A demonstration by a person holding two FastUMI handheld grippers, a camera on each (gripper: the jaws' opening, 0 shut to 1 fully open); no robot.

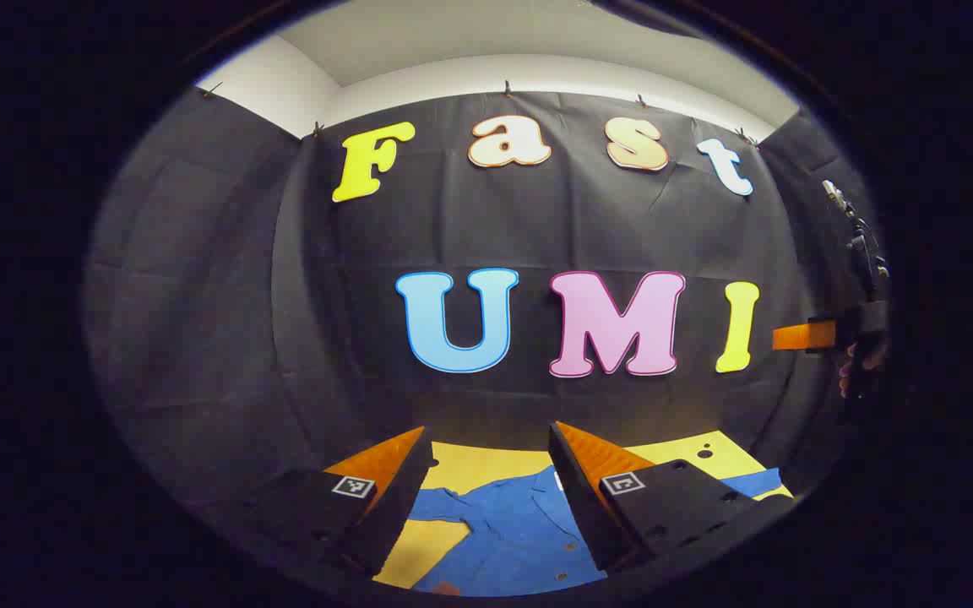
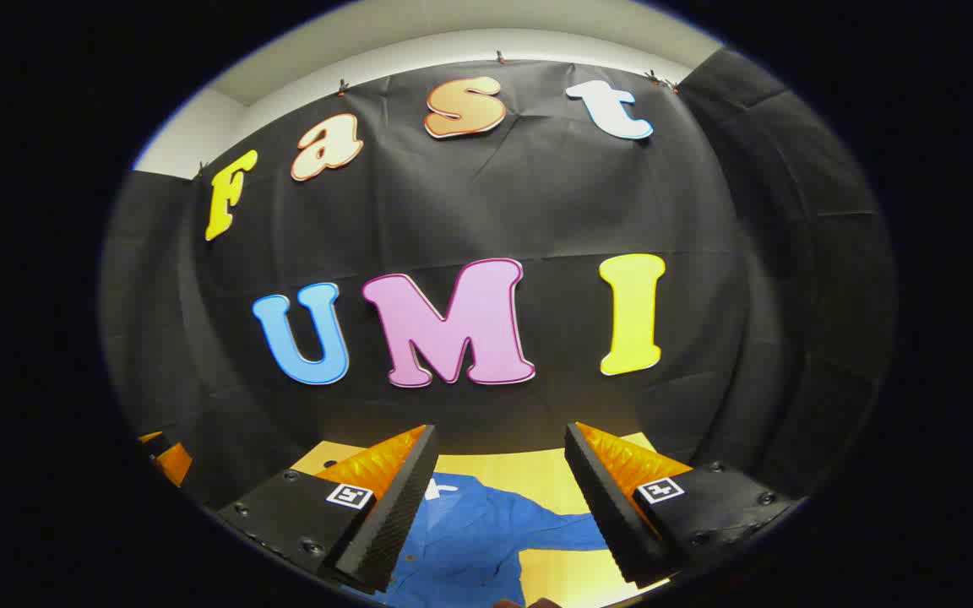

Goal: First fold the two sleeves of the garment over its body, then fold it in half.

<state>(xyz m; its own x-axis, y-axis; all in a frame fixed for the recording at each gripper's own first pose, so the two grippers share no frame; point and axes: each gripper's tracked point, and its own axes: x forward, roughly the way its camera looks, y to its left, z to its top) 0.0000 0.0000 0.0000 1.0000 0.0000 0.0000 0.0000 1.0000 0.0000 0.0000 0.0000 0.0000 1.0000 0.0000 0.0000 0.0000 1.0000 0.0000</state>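
Below, a blue button-front cloth shirt is seen spread flat on the yellow surface. Both the left gripper and the right gripper are held wide apart, empty, above it. The fabric is judged light, limp and easily creased; each sleeve is best pinched near its cuff.

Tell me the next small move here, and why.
Probably lower both grippers toward the shirt's sleeves. The left gripper and right gripper both have open jaws with nothing between them and point mostly at the booth wall, while the blue shirt lies spread on the yellow table below, sleeves apparently not yet folded.
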